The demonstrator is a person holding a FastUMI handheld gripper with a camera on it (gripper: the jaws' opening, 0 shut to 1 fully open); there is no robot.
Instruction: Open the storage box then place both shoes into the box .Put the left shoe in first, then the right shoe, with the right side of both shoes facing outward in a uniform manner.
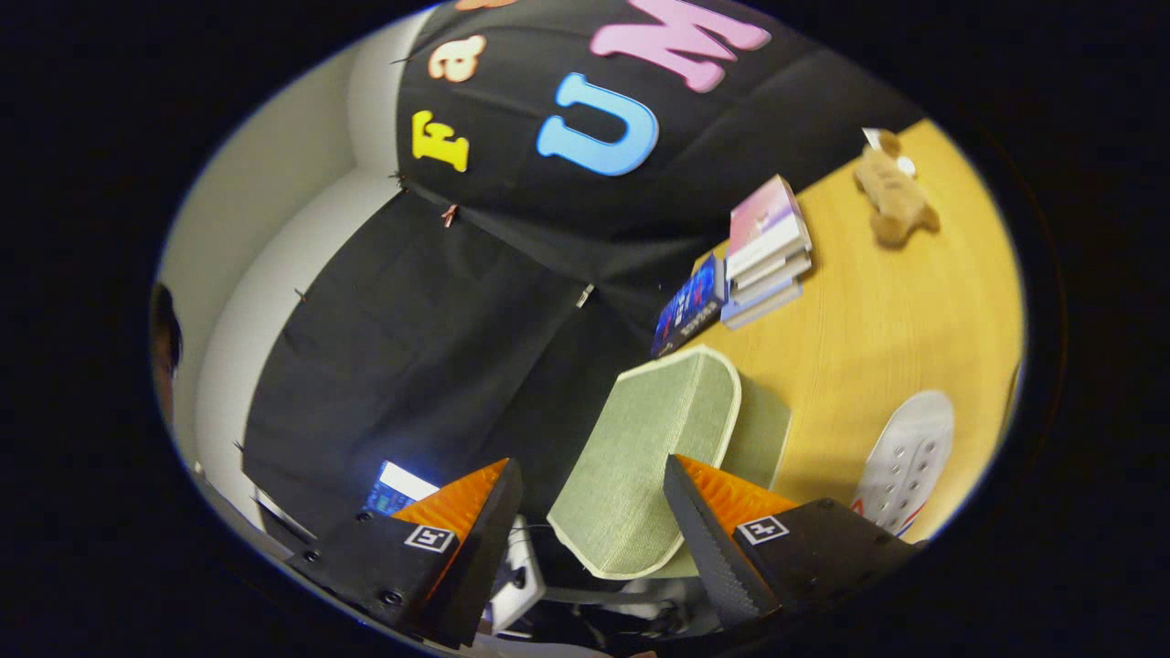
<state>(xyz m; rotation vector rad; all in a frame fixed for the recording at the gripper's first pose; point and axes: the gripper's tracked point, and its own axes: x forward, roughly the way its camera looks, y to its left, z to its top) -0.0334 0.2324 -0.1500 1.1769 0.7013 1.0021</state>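
I had the gripper (592, 512) rolled hard to one side, fingers spread wide, pressing on nothing. The green fabric lid (640, 457) of the storage box (763, 429) sat in the gap between them, raised off the box, probably swung up to clear the opening. I judged the box open, or nearly so. Beside the box on the wooden table (877, 320) lay one white shoe (905, 461), not yet loaded. Beyond the box, a stack of books (763, 251); further beyond, a plush toy (894, 196).
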